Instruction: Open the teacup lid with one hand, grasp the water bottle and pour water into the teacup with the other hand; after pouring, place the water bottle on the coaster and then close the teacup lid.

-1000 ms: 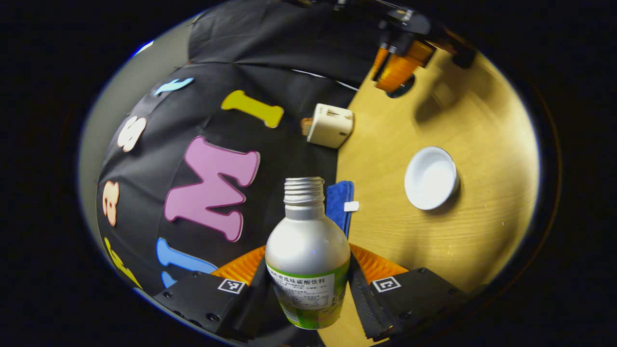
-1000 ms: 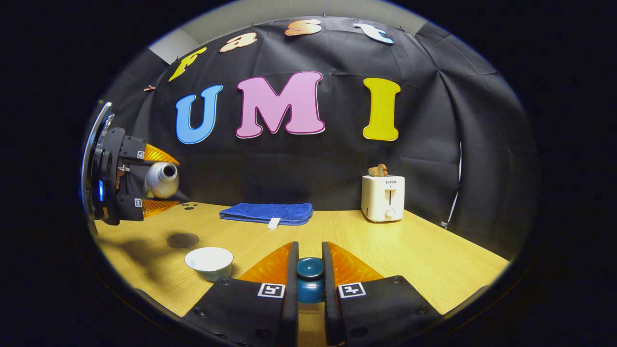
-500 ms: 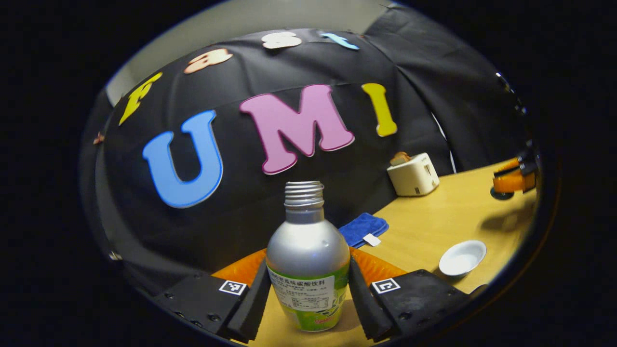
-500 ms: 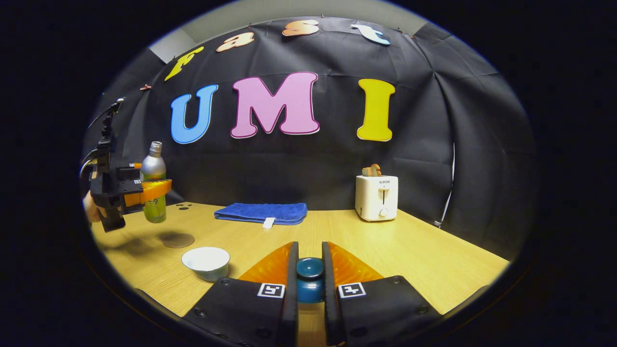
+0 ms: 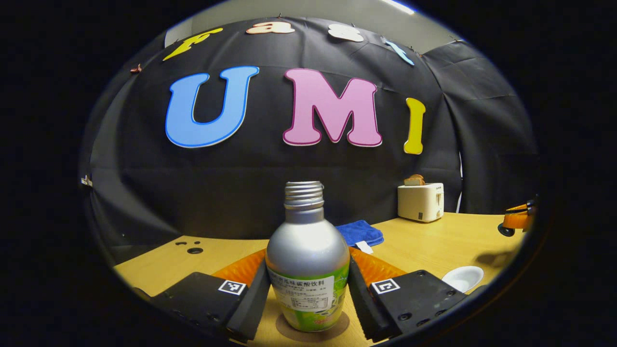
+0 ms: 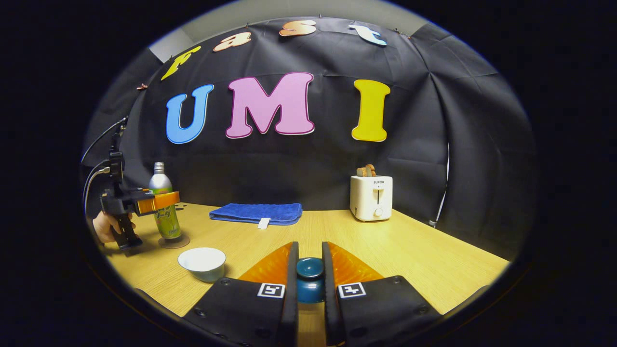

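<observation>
The silver water bottle (image 5: 307, 255) with a green label stands upright and uncapped on the round brown coaster (image 5: 337, 328). My left gripper (image 5: 308, 289) is shut on its body. From the right gripper view the same bottle (image 6: 164, 205) stands on the coaster (image 6: 182, 241) at the far left, held by that gripper (image 6: 156, 201) and a hand. The white teacup (image 6: 202, 262) sits uncovered on the table, also seen as a cup (image 5: 462, 278) at the left view's lower right. My right gripper (image 6: 309, 277) is shut on the dark teal teacup lid (image 6: 309, 270), held above the table.
A folded blue towel (image 6: 258, 213) lies at the back of the wooden table (image 6: 409, 260). A white toaster (image 6: 371, 197) with bread stands at the back right. Small holes (image 5: 194, 250) mark the tabletop behind the bottle.
The bottle swung from tilted to upright and came down onto the coaster, still in my left gripper. My right gripper kept the lid nearly still.
</observation>
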Available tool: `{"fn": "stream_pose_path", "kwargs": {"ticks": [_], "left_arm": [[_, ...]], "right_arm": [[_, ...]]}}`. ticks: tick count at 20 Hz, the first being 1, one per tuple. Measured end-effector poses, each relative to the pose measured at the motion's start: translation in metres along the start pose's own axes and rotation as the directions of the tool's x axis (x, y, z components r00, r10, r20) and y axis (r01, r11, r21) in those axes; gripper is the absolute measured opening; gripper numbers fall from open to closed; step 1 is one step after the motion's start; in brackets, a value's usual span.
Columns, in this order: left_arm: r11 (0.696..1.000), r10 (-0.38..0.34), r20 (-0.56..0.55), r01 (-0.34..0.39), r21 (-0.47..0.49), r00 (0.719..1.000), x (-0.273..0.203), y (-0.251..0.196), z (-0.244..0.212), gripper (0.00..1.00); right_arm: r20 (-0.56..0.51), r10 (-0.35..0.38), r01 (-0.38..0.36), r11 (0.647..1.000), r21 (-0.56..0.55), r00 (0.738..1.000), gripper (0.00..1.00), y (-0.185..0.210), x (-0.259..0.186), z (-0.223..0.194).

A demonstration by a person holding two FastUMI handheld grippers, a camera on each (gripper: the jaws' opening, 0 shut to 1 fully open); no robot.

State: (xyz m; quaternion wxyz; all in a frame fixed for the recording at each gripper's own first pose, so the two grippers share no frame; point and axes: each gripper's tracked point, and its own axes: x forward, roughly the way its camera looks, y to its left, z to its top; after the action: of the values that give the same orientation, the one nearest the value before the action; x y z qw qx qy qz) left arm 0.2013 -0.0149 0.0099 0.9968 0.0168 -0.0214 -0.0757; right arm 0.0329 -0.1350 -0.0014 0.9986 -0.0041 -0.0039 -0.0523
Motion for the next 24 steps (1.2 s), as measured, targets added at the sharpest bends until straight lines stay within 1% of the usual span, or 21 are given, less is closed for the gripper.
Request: {"fn": "stream_pose_path", "kwargs": {"ticks": [4, 10, 13, 15, 17, 20, 21, 24], "left_arm": [[1.000, -0.005, -0.030, 0.005, -0.015, 1.000, 0.000, -0.001, -0.008, 0.81], [1.000, 0.017, -0.055, -0.018, -0.015, 0.998, -0.005, 0.004, -0.013, 0.84], [1.000, 0.014, -0.094, -0.015, -0.011, 0.995, -0.012, 0.001, -0.018, 0.97], [1.000, 0.018, -0.133, -0.019, -0.009, 0.991, -0.020, -0.002, -0.023, 0.97], [1.000, 0.005, -0.159, -0.006, -0.009, 0.987, -0.028, -0.010, -0.026, 0.97], [1.000, 0.026, -0.196, -0.024, 0.015, 0.980, -0.042, -0.010, -0.034, 0.96], [1.000, 0.027, -0.208, -0.026, 0.003, 0.978, -0.047, -0.011, -0.036, 0.97], [0.999, 0.027, -0.239, -0.036, -0.035, 0.971, -0.066, -0.010, -0.041, 0.96]], "right_arm": [[0.001, -0.002, 0.002, 1.000, 0.000, 1.000, 0.25, 0.000, 0.000, 0.000], [0.001, -0.001, 0.001, 1.000, 0.000, 1.000, 0.25, 0.001, 0.000, 0.000], [0.002, -0.001, 0.001, 1.000, 0.000, 1.000, 0.25, 0.001, 0.000, 0.000], [0.002, -0.001, 0.001, 1.000, 0.000, 1.000, 0.25, 0.001, 0.000, 0.000], [0.002, -0.001, 0.001, 1.000, 0.000, 1.000, 0.25, 0.001, 0.000, 0.000], [0.002, -0.001, 0.001, 1.000, 0.000, 1.000, 0.25, 0.000, 0.000, 0.000], [0.002, 0.000, 0.000, 1.000, 0.000, 1.000, 0.25, 0.001, 0.000, 0.000], [-0.006, 0.032, -0.032, 0.999, 0.008, 0.999, 0.25, 0.011, 0.000, -0.001]]}}
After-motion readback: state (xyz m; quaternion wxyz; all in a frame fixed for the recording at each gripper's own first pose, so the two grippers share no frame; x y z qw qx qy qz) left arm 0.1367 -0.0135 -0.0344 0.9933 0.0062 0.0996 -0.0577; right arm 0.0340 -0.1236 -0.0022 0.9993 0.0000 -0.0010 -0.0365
